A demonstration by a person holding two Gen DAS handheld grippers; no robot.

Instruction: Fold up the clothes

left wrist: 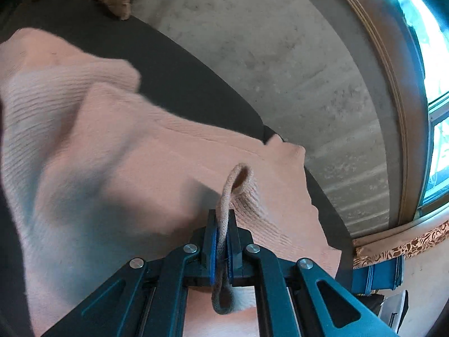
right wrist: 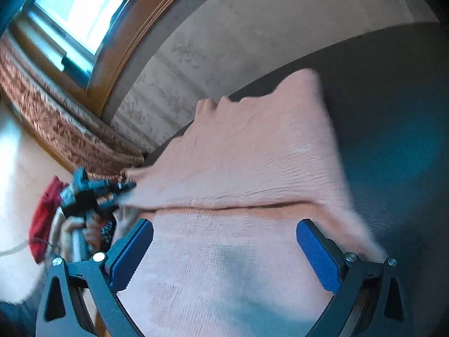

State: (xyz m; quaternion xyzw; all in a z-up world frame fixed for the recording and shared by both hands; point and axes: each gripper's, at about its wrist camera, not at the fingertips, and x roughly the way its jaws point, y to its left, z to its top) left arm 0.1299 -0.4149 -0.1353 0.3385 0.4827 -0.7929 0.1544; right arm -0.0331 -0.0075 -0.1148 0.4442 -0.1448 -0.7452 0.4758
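Nearest the lens, your left claw (left wrist: 221,241) is pinching a rolled edge of the pink knit sweater (left wrist: 118,151), jaws clamped tight on a folded loop of hem that is sticking up past the blue pads (left wrist: 213,241). Your right claw (right wrist: 224,252) is standing wide open over the same sweater, blue pads (right wrist: 317,255) well apart, cloth lying between them but nothing pressed.

The sweater is lying spread on a dark counter (left wrist: 179,75), one edge hanging near the counter's rim on the wall side. In the right wrist view a crease is running across it just ahead of the open jaws, and the left claw (right wrist: 123,186) is showing at the sweater's left corner, pulling that edge taut.

Handling, as a guess: it is looking light, soft and floppy, ribbed knit that is stretching and sagging rather than holding a shape, so it is not slipping from rubbery pads but is bunching. You are best taking hold at hems and corners, thick rolled edge deep in the jaws, one claw per corner, keeping tension between them.

Beyond the counter a grey mottled wall (left wrist: 280,56), a wood-framed window (right wrist: 84,8), a patterned brown curtain (right wrist: 56,129) and something red (right wrist: 45,219), blurred, by your hand (right wrist: 84,230).
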